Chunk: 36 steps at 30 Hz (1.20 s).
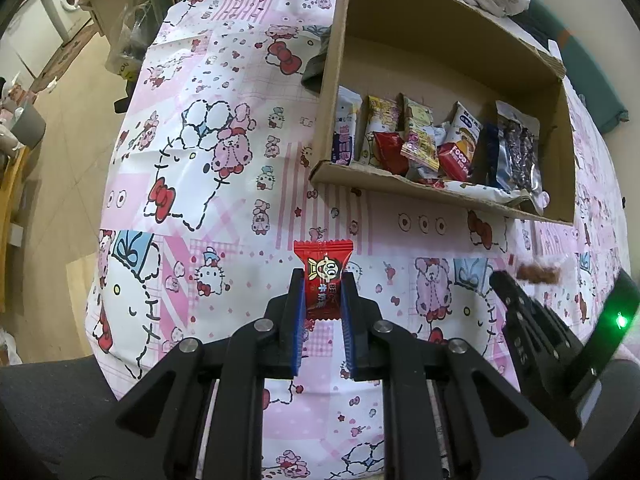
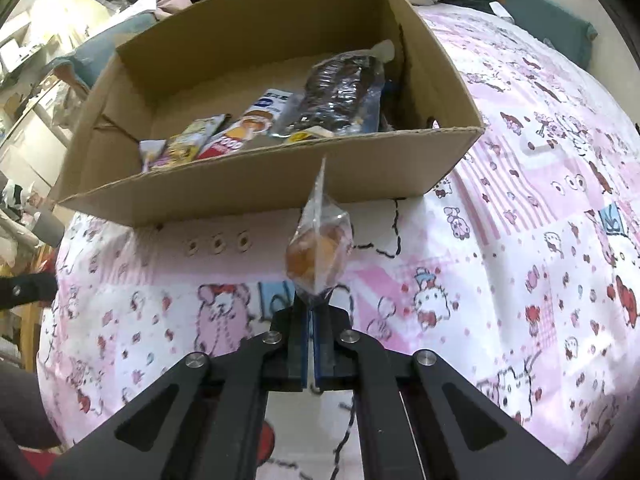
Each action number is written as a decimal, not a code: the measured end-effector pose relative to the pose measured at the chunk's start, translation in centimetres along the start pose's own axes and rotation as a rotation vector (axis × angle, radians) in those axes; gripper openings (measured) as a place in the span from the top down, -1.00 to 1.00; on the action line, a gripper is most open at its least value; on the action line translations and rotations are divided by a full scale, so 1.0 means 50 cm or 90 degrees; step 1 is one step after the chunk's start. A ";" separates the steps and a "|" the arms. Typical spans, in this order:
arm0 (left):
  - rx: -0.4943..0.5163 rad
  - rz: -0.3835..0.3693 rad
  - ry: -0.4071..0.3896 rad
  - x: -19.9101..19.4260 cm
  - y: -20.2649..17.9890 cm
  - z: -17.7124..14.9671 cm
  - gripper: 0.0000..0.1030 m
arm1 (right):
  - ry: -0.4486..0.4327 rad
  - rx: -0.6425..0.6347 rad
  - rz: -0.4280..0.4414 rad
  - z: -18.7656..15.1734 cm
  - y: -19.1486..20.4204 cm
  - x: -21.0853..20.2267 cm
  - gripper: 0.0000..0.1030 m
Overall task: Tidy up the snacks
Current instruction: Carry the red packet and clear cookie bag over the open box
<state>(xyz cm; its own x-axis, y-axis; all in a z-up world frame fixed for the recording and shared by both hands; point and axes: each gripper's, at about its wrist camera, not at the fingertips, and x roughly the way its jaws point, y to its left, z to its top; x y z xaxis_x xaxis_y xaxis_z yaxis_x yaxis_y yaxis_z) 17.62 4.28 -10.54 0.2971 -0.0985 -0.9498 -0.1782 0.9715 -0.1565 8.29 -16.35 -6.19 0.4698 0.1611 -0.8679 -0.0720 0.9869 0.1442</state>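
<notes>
- Left gripper (image 1: 323,280): jaws clamped on a red candy (image 1: 323,276), held above the patterned cloth (image 1: 224,184)
- Right gripper (image 2: 311,307): jaws together on the edge of a clear-wrapped bun (image 2: 318,248)
- Beyond: cardboard box (image 2: 256,196) holding snack packets (image 1: 420,144)

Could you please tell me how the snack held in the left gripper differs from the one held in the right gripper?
The red candy has an opaque printed wrapper with a cartoon face; the clear packet shows a brown snack inside. The candy looks flat, the packet bulges. The left gripper clamps the candy's sides; the right gripper pinches the packet's bottom edge. Both are held near the cardboard box.
</notes>
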 end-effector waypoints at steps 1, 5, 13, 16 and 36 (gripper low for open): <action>-0.001 0.001 0.000 0.000 0.001 0.000 0.74 | 0.000 0.000 0.003 -0.002 -0.001 -0.009 0.98; -0.002 -0.002 -0.001 -0.001 0.002 -0.001 0.74 | -0.005 -0.006 0.019 -0.017 0.013 -0.048 0.98; 0.023 -0.030 -0.074 -0.060 -0.015 0.001 0.75 | -0.053 -0.037 0.080 0.046 0.020 -0.109 0.98; 0.038 -0.047 -0.120 -0.097 -0.030 0.021 0.75 | -0.067 -0.051 0.107 0.079 0.008 -0.123 0.98; 0.112 -0.025 -0.171 -0.048 -0.115 0.170 0.75 | -0.076 -0.113 0.184 0.268 0.024 -0.010 0.98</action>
<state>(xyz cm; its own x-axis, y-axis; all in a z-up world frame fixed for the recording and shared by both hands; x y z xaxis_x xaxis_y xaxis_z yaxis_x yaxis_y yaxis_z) 25.88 0.77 -5.06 0.5423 -0.0987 -0.8343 -0.0035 0.9928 -0.1198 19.77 -15.31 0.81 0.5059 0.4426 -0.7404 -0.3636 0.8877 0.2823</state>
